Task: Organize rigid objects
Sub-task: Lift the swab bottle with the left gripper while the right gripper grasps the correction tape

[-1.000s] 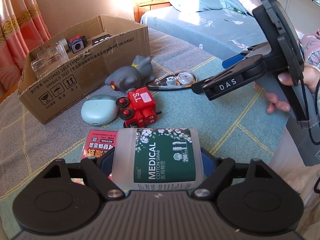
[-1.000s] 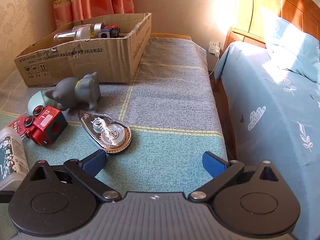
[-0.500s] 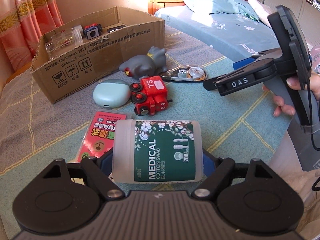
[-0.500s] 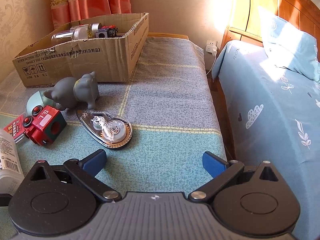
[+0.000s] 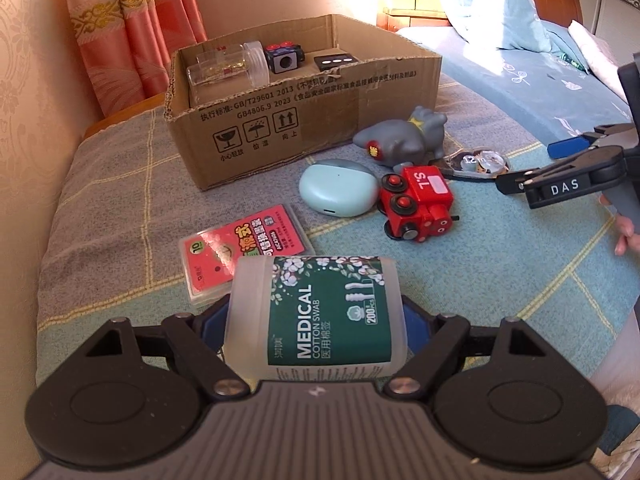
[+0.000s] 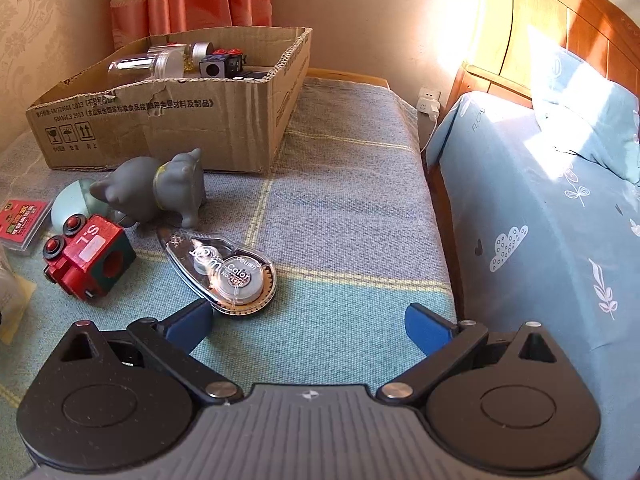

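Nearest in the left wrist view, the left gripper [image 5: 316, 316] is clenched on a tub of cotton swabs [image 5: 320, 316]. Its blue pads press the tub's two sides, a grip across the width that likely keeps the smooth plastic from sliding out. The tub appears lifted clear of the blanket [image 5: 500, 280], probably on its way to the box.

Just beyond the tub lies a flat red card pack [image 5: 244, 246], partly hidden under it. Farther on, a pale green case [image 5: 338, 192] sits touching a red toy block [image 5: 418, 200], with a grey toy animal [image 5: 408, 140] tipped on its side behind them. These loose things are grouped near the box's right front corner, within easy reach for packing.

On the right, the right gripper [image 6: 308, 324] hangs released, jaws wide with nothing between them. A clear tape dispenser [image 6: 224, 270] lies just ahead of its left finger, which suggests that it is the next thing to be picked up.

Farthest, the cardboard box [image 5: 280, 128] stands open-topped and already holds a clear jar [image 5: 228, 66] and a dark cube [image 5: 284, 58].
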Available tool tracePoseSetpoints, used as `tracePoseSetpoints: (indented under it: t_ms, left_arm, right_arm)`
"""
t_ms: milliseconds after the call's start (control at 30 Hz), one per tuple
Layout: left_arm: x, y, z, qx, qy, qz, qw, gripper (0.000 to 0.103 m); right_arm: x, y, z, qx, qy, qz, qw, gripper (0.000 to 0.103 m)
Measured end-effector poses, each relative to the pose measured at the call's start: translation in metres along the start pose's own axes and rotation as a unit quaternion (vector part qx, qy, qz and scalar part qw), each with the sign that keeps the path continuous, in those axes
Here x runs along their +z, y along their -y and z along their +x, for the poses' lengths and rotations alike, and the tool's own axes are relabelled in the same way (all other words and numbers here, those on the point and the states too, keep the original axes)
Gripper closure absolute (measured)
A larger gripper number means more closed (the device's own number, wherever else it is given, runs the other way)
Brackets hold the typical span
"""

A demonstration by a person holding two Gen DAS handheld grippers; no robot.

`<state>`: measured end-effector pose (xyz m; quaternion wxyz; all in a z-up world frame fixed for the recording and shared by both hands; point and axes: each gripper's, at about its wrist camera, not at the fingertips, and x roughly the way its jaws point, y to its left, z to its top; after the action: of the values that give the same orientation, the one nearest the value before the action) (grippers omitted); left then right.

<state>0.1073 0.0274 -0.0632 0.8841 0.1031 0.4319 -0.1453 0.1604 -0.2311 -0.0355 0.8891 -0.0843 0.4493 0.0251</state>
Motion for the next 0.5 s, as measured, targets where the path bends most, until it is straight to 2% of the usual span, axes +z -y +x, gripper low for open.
tracePoseSetpoints:
  t_ms: [100, 267, 333, 500]
  left_arm:
    - [-0.001, -0.001, 0.0, -0.001, 0.003, -0.001, 1.0, 0.02]
    - [0.0, -0.001, -0.001, -0.001, 0.004, 0.0, 1.0, 0.02]
    - [0.0, -0.001, -0.001, 0.0, 0.005, 0.003, 1.0, 0.02]
    - [0.001, -0.003, -0.001, -0.004, 0.004, -0.001, 1.0, 0.02]
  right_arm:
    - [0.005, 0.003, 0.003, -0.015, -0.002, 0.006, 1.0, 0.0]
    - [-0.001, -0.016, -0.005, 0.054, 0.01, -0.012, 0.998, 0.003]
    - [-0.001, -0.025, -0.003, 0.068, 0.011, -0.013, 0.998, 0.004]
    - [0.001, -0.041, 0.003, 0.066, 0.029, -0.014, 0.997, 0.005]
